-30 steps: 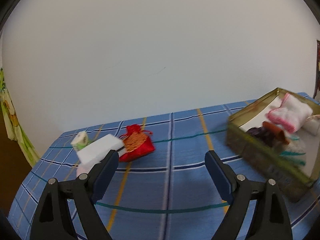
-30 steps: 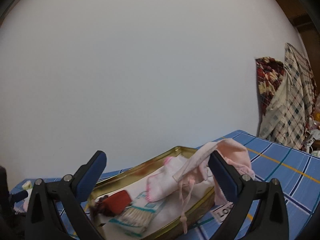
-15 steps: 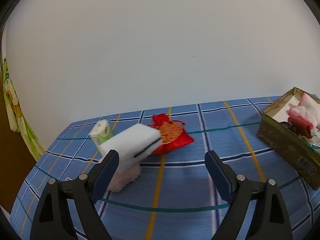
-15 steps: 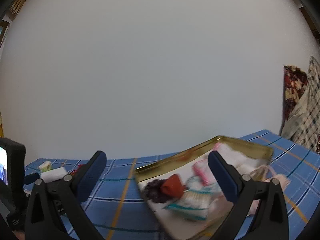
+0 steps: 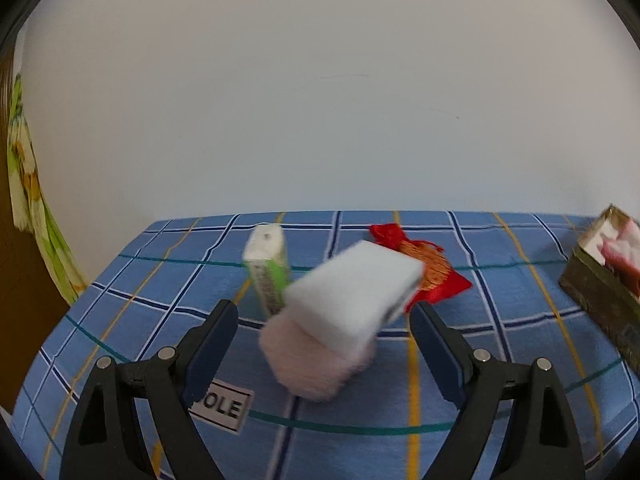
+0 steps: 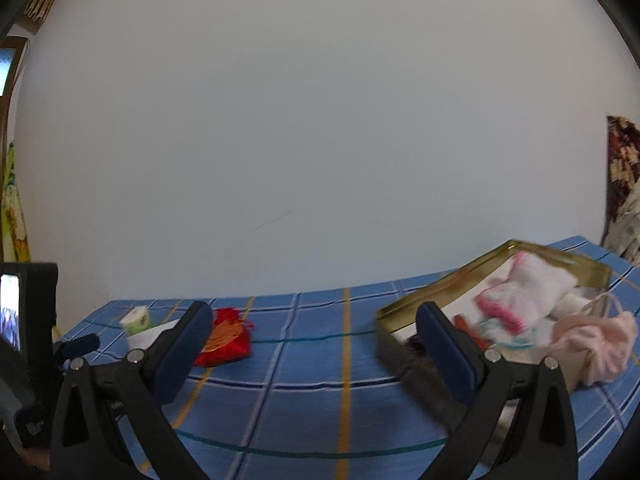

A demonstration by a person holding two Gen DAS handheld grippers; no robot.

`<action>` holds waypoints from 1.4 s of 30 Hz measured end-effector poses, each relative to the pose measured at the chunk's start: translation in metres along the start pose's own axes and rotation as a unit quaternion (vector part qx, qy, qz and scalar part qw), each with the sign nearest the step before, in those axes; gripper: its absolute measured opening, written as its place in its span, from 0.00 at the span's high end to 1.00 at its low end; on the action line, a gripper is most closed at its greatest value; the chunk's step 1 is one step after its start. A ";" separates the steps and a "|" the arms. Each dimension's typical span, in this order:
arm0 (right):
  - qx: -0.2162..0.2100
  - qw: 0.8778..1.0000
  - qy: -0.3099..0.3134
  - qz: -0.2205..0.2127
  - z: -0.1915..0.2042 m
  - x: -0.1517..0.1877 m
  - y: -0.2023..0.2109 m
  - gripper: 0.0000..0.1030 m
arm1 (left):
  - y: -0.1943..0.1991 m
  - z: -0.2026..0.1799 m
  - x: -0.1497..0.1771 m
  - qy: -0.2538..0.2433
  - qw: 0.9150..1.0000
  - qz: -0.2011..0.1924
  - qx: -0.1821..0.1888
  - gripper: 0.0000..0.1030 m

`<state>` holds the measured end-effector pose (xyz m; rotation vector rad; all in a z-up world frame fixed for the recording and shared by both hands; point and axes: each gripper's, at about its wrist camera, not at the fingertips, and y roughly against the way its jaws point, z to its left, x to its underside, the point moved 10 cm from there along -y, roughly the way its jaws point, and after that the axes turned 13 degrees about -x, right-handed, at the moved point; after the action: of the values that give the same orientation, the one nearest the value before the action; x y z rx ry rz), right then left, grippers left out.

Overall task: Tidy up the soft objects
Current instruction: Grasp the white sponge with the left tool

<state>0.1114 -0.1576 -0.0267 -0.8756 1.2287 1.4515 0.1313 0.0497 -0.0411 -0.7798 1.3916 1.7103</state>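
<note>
up front, left gripper (image 5: 324, 344) with jaws wide apart, nothing clamped, hovering over blue plaid cloth (image 5: 500, 392). between the jaws in view, white sponge (image 5: 352, 300) lying tilted on a fluffy pink pad (image 5: 312, 364), blurred; touching of the fingers not evident. just behind the sponge, small green-and-white pack (image 5: 268, 264) standing upright, and red pouch (image 5: 432, 272) with gold embroidery partly hidden by the sponge's far corner. at far right edge, gold tin (image 5: 596, 284) with white and pink cloth inside. near the left finger, a label (image 5: 222, 406) flat on the cloth. over on the other side, right gripper (image 6: 316, 344) also spread wide and empty, tin (image 6: 404, 356) by its right finger, holding a white sock (image 6: 532, 288) with pink trim and other blurred bits; pale pink bag (image 6: 600, 344) draped over the tin's near rim. red pouch (image 6: 224, 340) past its left finger.
</note>
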 end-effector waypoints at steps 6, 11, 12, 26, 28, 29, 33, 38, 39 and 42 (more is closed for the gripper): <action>-0.028 0.999 0.001 0.019 0.013 0.008 -0.009 0.00 | -0.015 -0.011 -0.013 -0.041 0.997 -0.005 0.058 0.13; -0.034 0.999 -0.020 0.020 0.008 0.011 -0.007 0.00 | -0.030 -0.038 -0.015 -0.119 0.990 -0.003 0.077 0.13; -0.035 0.999 -0.024 0.025 0.007 0.012 -0.009 0.00 | -0.037 -0.040 -0.014 -0.131 0.989 0.000 0.068 0.13; -0.046 0.998 -0.017 0.037 0.011 0.014 -0.014 0.00 | -0.056 -0.044 0.001 -0.123 0.989 0.047 0.074 0.31; -0.046 0.998 -0.018 0.037 0.010 0.015 -0.014 0.00 | -0.048 -0.041 -0.001 -0.114 0.990 0.037 0.075 0.31; -0.046 0.998 -0.019 0.038 0.010 0.015 -0.014 0.00 | -0.043 -0.038 -0.003 -0.109 0.991 0.029 0.073 0.31; -0.049 0.998 -0.022 0.042 0.009 0.017 -0.014 0.00 | -0.017 -0.020 -0.017 -0.073 0.995 0.000 0.063 0.31; -0.053 0.997 -0.025 0.058 0.011 0.020 -0.021 0.00 | 0.005 0.017 -0.038 -0.019 0.999 -0.042 0.015 0.31; -0.057 0.996 -0.024 0.067 0.012 0.022 -0.026 0.00 | 0.007 0.023 -0.039 -0.012 0.999 -0.047 0.003 0.31; -0.064 0.993 -0.006 0.096 0.019 0.025 -0.046 0.00 | 0.005 0.047 -0.043 0.024 0.998 -0.046 -0.022 0.31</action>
<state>0.1513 -0.1341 -0.0577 -0.8506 1.2498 1.7025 0.1497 0.0870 0.0075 -0.9018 1.3327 1.6659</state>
